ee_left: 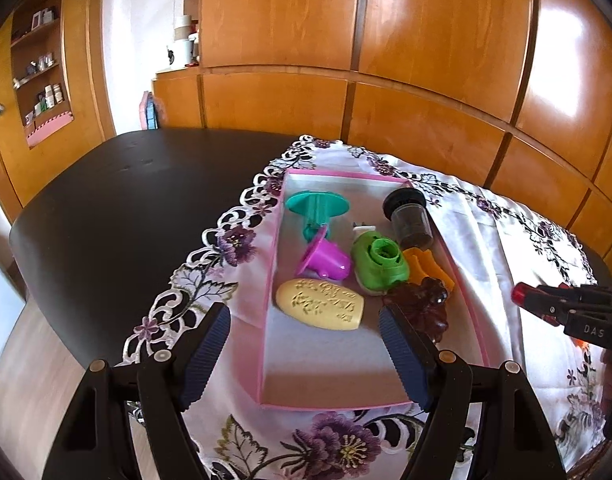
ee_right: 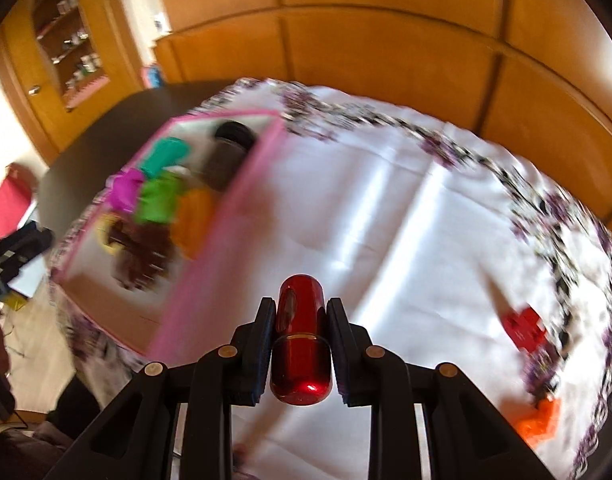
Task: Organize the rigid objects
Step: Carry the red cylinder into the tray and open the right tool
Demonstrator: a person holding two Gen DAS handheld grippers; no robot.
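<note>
Clamped between the right gripper's (ee_right: 300,332) pads, a glossy red metal cylinder (ee_right: 300,344) hangs over the white embroidered cloth (ee_right: 385,208), right of the pink cardboard box (ee_right: 226,216). Left gripper (ee_left: 306,332) stands wide and empty at the box's near end, near a yellow oval stamp (ee_left: 319,308).

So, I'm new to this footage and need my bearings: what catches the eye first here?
The pink box on the flowered tablecloth, holding bright items: a teal piece, a magenta cup, a green piece and a yellow oval. The right gripper is shut on a glossy red cylinder beside the box. The left gripper hangs open at the box's near end.
</note>
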